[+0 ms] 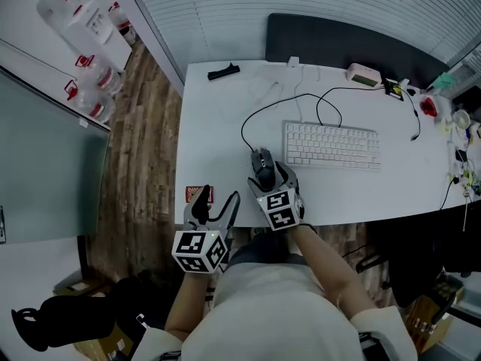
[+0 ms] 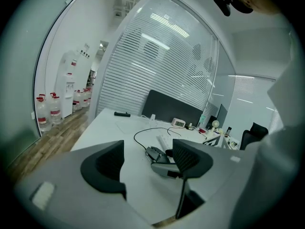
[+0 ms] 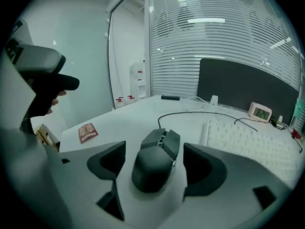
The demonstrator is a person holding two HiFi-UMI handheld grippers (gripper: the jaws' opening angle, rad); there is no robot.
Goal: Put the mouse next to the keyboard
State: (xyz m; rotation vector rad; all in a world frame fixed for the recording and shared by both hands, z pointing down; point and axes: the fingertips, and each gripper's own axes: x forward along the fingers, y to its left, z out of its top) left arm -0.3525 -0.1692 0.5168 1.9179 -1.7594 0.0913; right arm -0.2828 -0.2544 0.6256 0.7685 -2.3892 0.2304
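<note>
Two jaws of the right gripper [image 3: 156,170] stand wide apart, and the dark mouse [image 3: 155,163] sits on the table between them. I can see a little gap on each side, so the pads are beside the mouse but do not press it. From the head view, this right gripper [image 1: 270,176] reaches over the near edge of the white table [image 1: 225,134], and the mouse [image 1: 262,164] lies just beside the left end of the white keyboard [image 1: 331,145], not touching it and a bit closer to me. The black cable [image 1: 246,123] of the mouse runs in a loop away from it toward the far side of the table. My left gripper [image 2: 145,170] also has its jaws open, with nothing between them, only bare table behind. In the head view the left gripper [image 1: 218,201] hangs at the near edge of the table, to the left of the mouse and apart from it, just beside a small red packet [image 1: 198,195]. Farther away I see a black flat object [image 1: 223,71] near the far left corner, a small clock [image 3: 261,112] behind the keyboard, and a dark panel [image 1: 338,43] along the far edge.
</note>
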